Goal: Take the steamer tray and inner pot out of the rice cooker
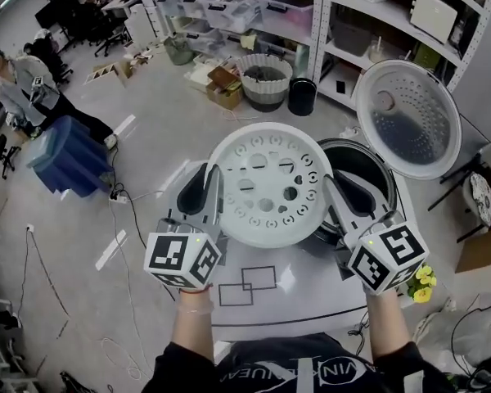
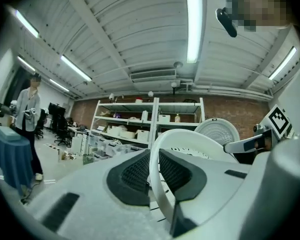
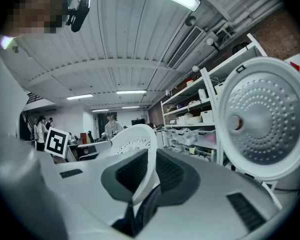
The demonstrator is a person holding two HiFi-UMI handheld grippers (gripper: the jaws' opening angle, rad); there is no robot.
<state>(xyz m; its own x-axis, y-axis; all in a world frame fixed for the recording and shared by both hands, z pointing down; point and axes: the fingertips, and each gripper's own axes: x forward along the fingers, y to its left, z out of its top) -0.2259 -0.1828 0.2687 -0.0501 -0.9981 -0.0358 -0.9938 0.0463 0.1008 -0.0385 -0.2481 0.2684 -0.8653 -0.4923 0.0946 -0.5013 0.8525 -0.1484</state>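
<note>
Presently the steamer tray [image 1: 266, 188] is gripped by its rim on two opposite sides: the left gripper [image 1: 213, 191] is clamped on one edge, the right gripper [image 1: 337, 196] on the other. It is held beside the open rice cooker [image 1: 378, 178], overlapping its rim.

White round perforated tray [image 1: 266, 182], level, lifted clear, rim clamped left and right, overlapping the cooker's [image 1: 391, 191] left edge, dark pot [image 1: 364, 164] apparently seated inside, lid [image 1: 407, 117] open, upright.
</note>
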